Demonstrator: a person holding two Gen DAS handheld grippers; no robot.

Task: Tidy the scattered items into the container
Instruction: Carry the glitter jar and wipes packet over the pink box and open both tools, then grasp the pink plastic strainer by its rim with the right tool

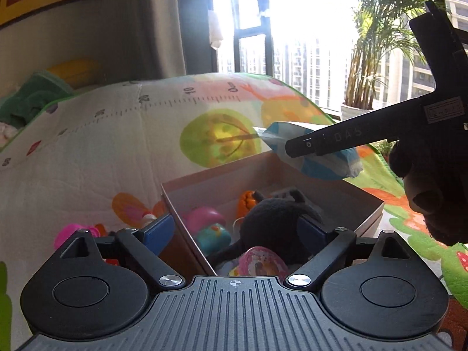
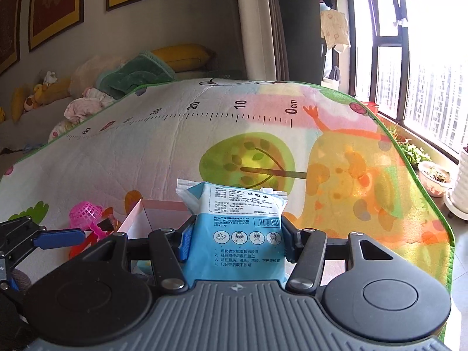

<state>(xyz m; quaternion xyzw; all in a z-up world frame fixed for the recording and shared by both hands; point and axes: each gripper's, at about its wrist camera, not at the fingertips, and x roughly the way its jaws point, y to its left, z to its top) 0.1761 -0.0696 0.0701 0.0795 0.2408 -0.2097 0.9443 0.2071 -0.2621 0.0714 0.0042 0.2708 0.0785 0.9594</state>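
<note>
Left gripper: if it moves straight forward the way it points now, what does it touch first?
Most likely the black plush toy lying in the box, directly between the open fingers of the left gripper. Its left finger looks outside the box wall and may clip it; depth is unclear.

The play mat bears a ruler reading 0cm, 10, 20, 30, 60. At six o'clock, the blue packet carries Chinese print, "GB 15979" and a barcode.

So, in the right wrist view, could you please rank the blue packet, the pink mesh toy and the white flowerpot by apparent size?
1. Blue packet, inflated by nearness.
2. Pink mesh toy.
3. White flowerpot; it looks similar to the toy, so that order is unsure.
</note>
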